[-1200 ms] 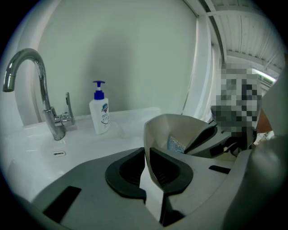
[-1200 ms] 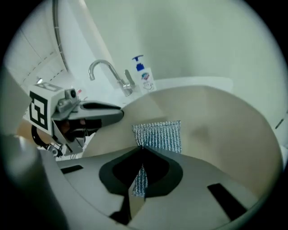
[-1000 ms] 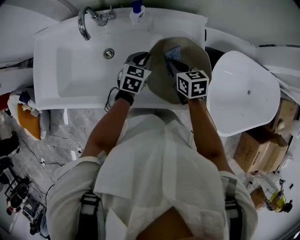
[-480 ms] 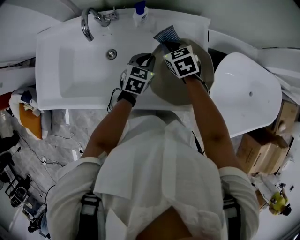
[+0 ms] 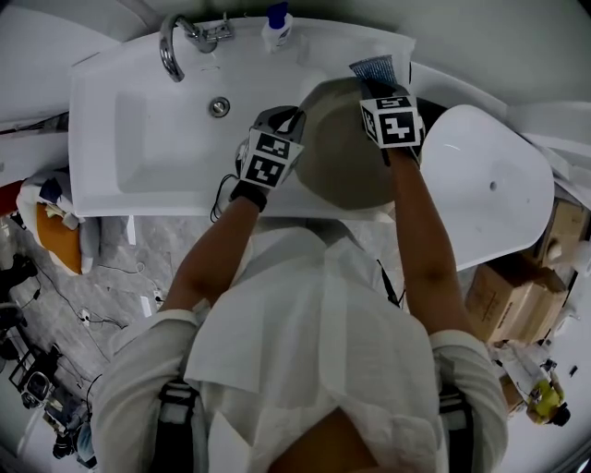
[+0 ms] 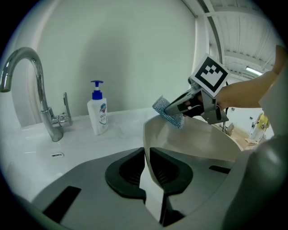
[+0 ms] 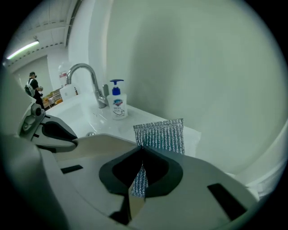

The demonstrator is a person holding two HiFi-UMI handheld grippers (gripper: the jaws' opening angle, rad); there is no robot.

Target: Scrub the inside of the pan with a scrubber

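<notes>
A beige pan (image 5: pixel 346 152) rests tilted on the right end of the white sink (image 5: pixel 138 139). My left gripper (image 5: pixel 294 117) is shut on the pan's left rim; in the left gripper view the rim (image 6: pixel 145 134) runs between the closed jaws. My right gripper (image 5: pixel 375 85) is shut on a blue-grey mesh scrubber (image 5: pixel 372 66), held at the pan's far right rim. In the right gripper view the scrubber (image 7: pixel 162 134) sticks up out of the closed jaws, with the pan (image 7: pixel 101 143) below and to the left. The left gripper view shows the scrubber (image 6: pixel 167 112) above the pan's far edge.
A chrome faucet (image 5: pixel 171 42) and a soap pump bottle (image 5: pixel 274 26) stand at the sink's back edge, with the drain (image 5: pixel 219 107) in the basin. A large white tub (image 5: pixel 480 185) lies right of the pan. Cardboard boxes (image 5: pixel 503 291) sit on the floor.
My right gripper has carried the scrubber from the middle of the pan's inside out to its far right rim, rolling as it went. The left gripper and pan have stayed put.
</notes>
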